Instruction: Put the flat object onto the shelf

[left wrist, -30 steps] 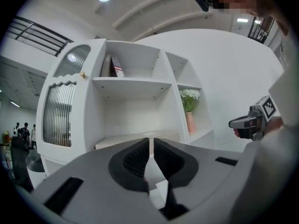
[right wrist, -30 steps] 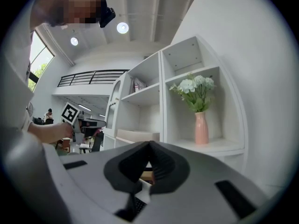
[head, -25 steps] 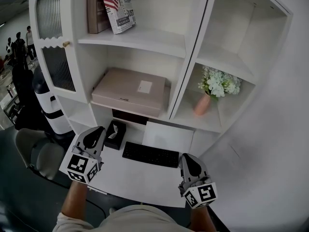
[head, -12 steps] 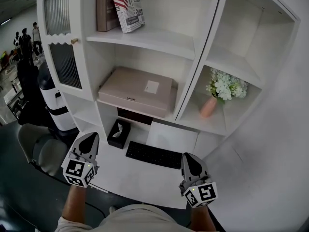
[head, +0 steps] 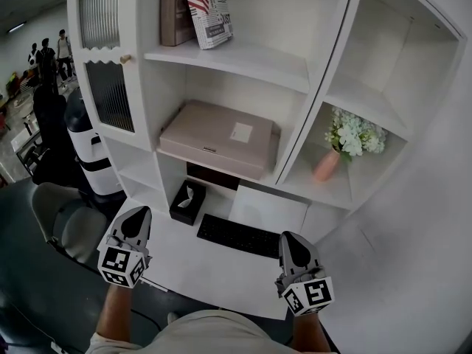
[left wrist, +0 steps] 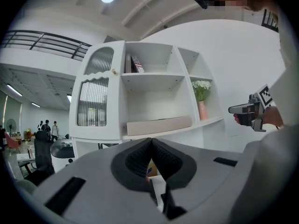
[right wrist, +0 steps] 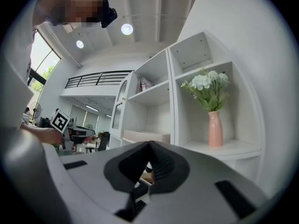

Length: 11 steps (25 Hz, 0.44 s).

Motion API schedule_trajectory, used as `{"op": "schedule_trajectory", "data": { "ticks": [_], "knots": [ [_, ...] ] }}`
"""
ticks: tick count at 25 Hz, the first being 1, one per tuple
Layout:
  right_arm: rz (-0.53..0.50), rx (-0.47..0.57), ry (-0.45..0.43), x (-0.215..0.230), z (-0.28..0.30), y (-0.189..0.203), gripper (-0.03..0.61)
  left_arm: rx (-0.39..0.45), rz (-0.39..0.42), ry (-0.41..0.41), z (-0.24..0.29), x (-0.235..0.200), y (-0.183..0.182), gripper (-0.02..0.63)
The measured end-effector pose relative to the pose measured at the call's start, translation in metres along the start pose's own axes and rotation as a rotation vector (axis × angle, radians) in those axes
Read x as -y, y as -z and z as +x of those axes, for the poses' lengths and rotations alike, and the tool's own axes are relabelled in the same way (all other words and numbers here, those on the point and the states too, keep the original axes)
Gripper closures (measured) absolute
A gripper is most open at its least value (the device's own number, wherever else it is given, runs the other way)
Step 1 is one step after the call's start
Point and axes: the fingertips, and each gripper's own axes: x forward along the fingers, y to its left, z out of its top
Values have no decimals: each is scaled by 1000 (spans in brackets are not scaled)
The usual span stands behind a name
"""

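The flat object, a matte beige rectangular box [head: 217, 135] with a small white label, lies flat on the middle shelf of the smooth white shelf unit [head: 295, 65]. It sits ahead of and above both hand-held grippers, well apart from them.

The left hand-held gripper [head: 136, 216] has its dark ribbed pads pressed together with nothing between them. The right hand-held gripper [head: 292, 240] is likewise closed and empty. Both point level toward the shelves over the white table [head: 214, 271].

A black slim keyboard [head: 237, 236] lies between the two and just ahead. A black tissue box [head: 187, 201] stands ahead and to the right of the left hand-held gripper. Up and to the right of the right one stands a slender pink vase of white flowers [head: 326, 165]. A ribbed glass door [head: 110, 94] is above the left one.

A second ago the left hand-held gripper was closer to the tissue box; it now sits further out, at the table's left edge. The right one has kept its place.

The label's print is too small to read, and the books on the top shelf [head: 209, 9] are cut off by the frame.
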Motion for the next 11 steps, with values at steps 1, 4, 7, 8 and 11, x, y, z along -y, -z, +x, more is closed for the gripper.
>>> {"op": "schedule_trajectory", "data": {
  "ticks": [1, 4, 7, 8, 11],
  "knots": [
    [0, 1, -3, -1, 1, 0, 575, -1, 0, -1, -1, 0, 1, 614],
    [-3, 1, -12, -4, 3, 0, 575, -8, 6, -3, -3, 1, 4, 614],
    [-2, 3, -17, -5, 5, 0, 575, -12, 7, -3, -4, 1, 6, 614],
    [-2, 3, -18, -5, 5, 0, 575, -14, 10, -4, -4, 1, 7, 614],
    [-2, 3, -19, -6, 6, 1, 575, -19, 13, -2, -4, 1, 9, 614]
  ]
}}
